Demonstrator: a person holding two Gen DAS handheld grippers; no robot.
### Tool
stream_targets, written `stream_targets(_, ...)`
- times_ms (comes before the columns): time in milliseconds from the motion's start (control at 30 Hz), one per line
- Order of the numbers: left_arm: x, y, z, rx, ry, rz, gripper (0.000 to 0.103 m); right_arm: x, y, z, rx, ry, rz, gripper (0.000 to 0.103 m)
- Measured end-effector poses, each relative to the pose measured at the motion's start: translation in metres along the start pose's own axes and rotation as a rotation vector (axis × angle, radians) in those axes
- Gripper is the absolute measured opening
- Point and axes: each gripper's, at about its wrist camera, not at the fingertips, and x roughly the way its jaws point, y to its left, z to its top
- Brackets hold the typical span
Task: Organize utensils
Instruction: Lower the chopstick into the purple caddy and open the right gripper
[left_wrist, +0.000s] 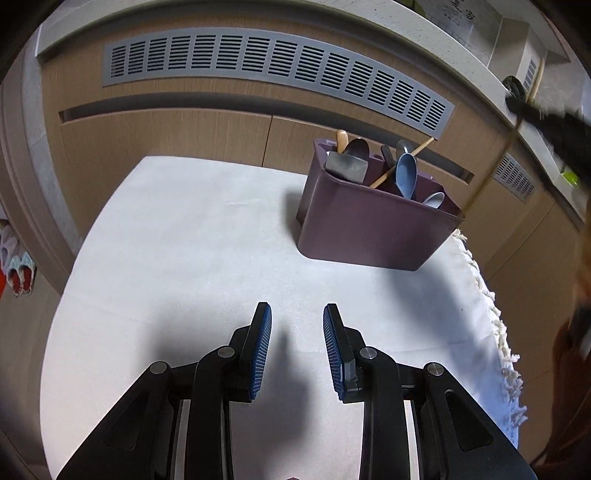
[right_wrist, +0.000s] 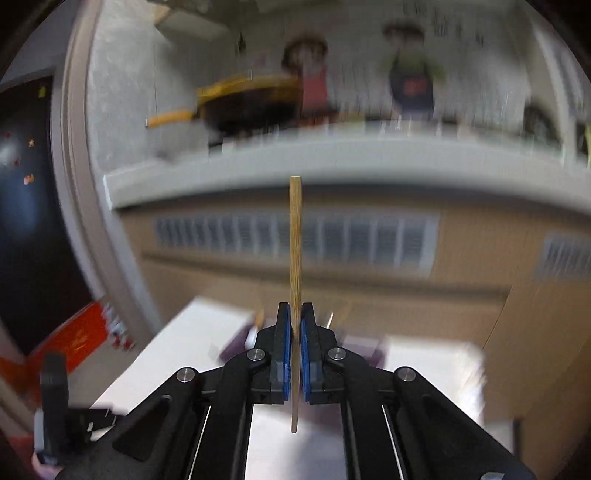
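A purple utensil caddy (left_wrist: 369, 229) stands at the far right of the white-clothed table (left_wrist: 184, 258). It holds a blue spoon (left_wrist: 406, 177), a dark spoon (left_wrist: 356, 147), a wooden chopstick (left_wrist: 402, 160) and a grey flat tool (left_wrist: 347, 166). My left gripper (left_wrist: 297, 310) hangs open over bare cloth in front of the caddy, with nothing between its fingers. My right gripper (right_wrist: 295, 306) is shut on a second wooden chopstick (right_wrist: 295, 240), which stands upright between the blue pads. In the left wrist view that gripper (left_wrist: 546, 125) is up and right of the caddy, and its chopstick (left_wrist: 491, 173) slants down beside it.
The cloth's fringed edge (left_wrist: 491, 314) runs down the right side. Behind the table are wooden cabinets with a grey vent grille (left_wrist: 277, 62) under a pale counter (right_wrist: 332, 162). A blurred yellow-handled pan (right_wrist: 251, 99) sits on that counter. Slippers (left_wrist: 18, 269) lie on the floor at the left.
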Motion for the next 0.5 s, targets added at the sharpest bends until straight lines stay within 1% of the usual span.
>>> stream_targets(100,0.002,0.004,-0.004,-0.012,0.009,-0.005,0.029,0.014,-0.006,0.016,-0.014,-0.026,-0.025,0.005)
stream_targets(200,0.005,0.012,-0.007,-0.038,0.018,0.002,0.029,0.037,-0.010,0.010,-0.011,-0.031,-0.052,0.005)
stream_targets(267,0.006,0.015,-0.010,-0.046,0.025,0.012,0.029,0.056,-0.009,0.000,-0.016,-0.006,-0.066,0.005)
stream_targets(333,0.006,0.015,-0.014,-0.042,0.018,0.029,0.029,0.071,-0.012,-0.015,-0.007,0.052,-0.058,0.005)
stream_targets(400,0.005,0.012,-0.016,-0.031,0.007,0.043,0.029,0.091,-0.013,-0.038,-0.021,0.206,-0.032,0.005)
stream_targets(433,0.003,0.011,-0.018,-0.028,0.001,0.045,0.029,0.099,-0.014,-0.049,-0.021,0.267,-0.018,0.005)
stream_targets(500,0.001,0.008,-0.019,-0.023,-0.015,0.051,0.029,0.098,-0.018,-0.063,0.003,0.295,-0.020,0.006)
